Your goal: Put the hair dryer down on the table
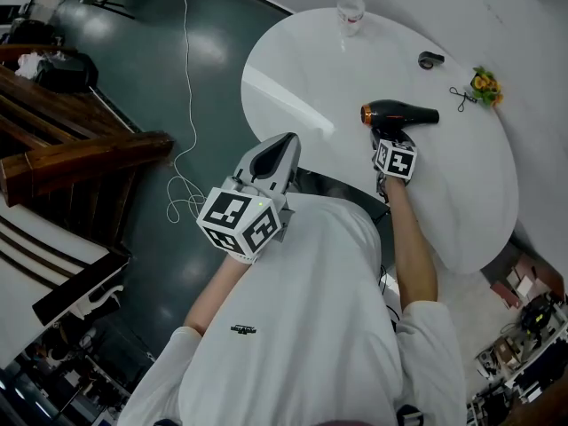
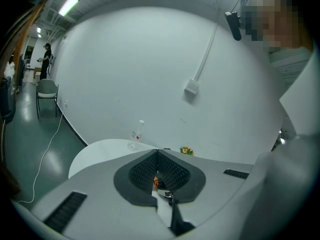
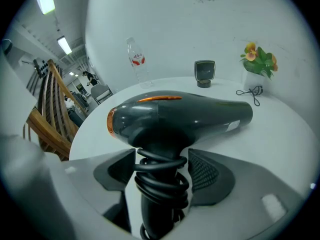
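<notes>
White round bench [image 1: 302,69]: hair dryer [image 1: 401,114] lies on it, barrel across your view, nozzle rightward, orange-ringed rear leftward, handle toward you. Right tongs [image 1: 390,140] straddle that handle, released, pads just off it; your head view hides this under the marker cube [image 1: 396,160], the right gripper view shows it. Left tongs [image 1: 282,149] clenched, empty, well apart from the dryer. Cord [image 3: 160,176] coils round the handle.

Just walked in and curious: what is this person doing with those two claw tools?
A person holds a gripper in each hand. The right gripper has its jaws open around the cord-wrapped handle of a black hair dryer lying on the white table. The left gripper is shut and empty, held up near the person's chest.
</notes>
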`<action>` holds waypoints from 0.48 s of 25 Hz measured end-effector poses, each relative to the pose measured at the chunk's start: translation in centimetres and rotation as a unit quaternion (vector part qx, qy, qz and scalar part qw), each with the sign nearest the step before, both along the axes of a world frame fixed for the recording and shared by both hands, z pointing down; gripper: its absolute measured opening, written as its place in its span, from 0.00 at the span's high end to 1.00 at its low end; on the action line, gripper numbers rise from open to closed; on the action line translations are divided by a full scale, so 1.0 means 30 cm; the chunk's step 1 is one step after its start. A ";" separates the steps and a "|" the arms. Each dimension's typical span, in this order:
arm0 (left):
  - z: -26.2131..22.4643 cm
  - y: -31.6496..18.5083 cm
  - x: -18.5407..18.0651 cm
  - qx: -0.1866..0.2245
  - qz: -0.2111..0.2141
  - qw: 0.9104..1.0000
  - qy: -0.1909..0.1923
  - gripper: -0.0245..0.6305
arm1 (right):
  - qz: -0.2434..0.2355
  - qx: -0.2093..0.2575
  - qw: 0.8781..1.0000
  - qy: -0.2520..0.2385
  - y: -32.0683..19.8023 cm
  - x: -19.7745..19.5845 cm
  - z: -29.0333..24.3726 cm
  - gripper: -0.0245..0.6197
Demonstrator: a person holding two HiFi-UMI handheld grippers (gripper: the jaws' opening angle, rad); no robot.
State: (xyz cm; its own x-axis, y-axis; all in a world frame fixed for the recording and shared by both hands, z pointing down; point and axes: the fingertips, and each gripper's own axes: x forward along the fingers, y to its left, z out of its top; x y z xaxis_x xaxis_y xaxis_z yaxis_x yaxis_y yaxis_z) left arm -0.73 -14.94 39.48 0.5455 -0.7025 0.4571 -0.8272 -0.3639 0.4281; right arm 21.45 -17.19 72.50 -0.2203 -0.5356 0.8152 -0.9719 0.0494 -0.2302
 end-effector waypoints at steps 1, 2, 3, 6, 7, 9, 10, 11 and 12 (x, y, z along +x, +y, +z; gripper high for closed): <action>0.000 0.001 0.002 0.000 0.001 1.000 0.001 0.95 | -0.004 0.004 1.000 0.002 0.001 0.000 -0.012 0.45; -0.001 0.003 0.004 0.001 0.002 1.000 0.001 0.95 | -0.009 0.007 1.000 0.004 0.004 -0.003 -0.027 0.44; -0.003 0.004 0.004 0.002 0.002 1.000 0.002 0.95 | -0.013 0.011 1.000 0.005 0.008 -0.006 -0.044 0.44; -0.007 0.006 0.002 0.003 0.002 1.000 0.005 0.95 | -0.023 0.024 0.999 0.005 0.020 -0.013 -0.100 0.42; -0.008 0.006 0.001 0.003 0.001 1.000 0.006 0.95 | -0.026 0.030 0.999 0.005 0.022 -0.014 -0.120 0.42; -0.009 0.006 0.000 0.004 0.000 1.000 0.007 0.95 | -0.033 0.043 0.999 0.005 0.023 -0.018 -0.165 0.42; -0.010 0.007 0.000 0.005 0.000 1.000 0.008 0.95 | -0.038 0.049 0.998 0.003 0.023 -0.023 -0.188 0.42; -0.011 0.008 -0.001 0.005 0.000 1.000 0.008 0.95 | -0.043 0.056 0.998 0.001 0.023 -0.030 -0.212 0.42; -0.012 0.008 -0.001 0.006 0.000 1.000 0.009 0.95 | -0.048 0.062 0.997 -0.002 0.021 -0.037 -0.237 0.42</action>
State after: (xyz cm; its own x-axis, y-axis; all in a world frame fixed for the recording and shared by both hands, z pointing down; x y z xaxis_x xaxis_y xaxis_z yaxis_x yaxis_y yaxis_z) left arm -0.76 -14.69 39.12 0.5535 -0.7080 0.4387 -0.8194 -0.3687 0.4388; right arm 20.36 -16.55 65.39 -0.2784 -0.6091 0.7426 -0.9604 0.1707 -0.2201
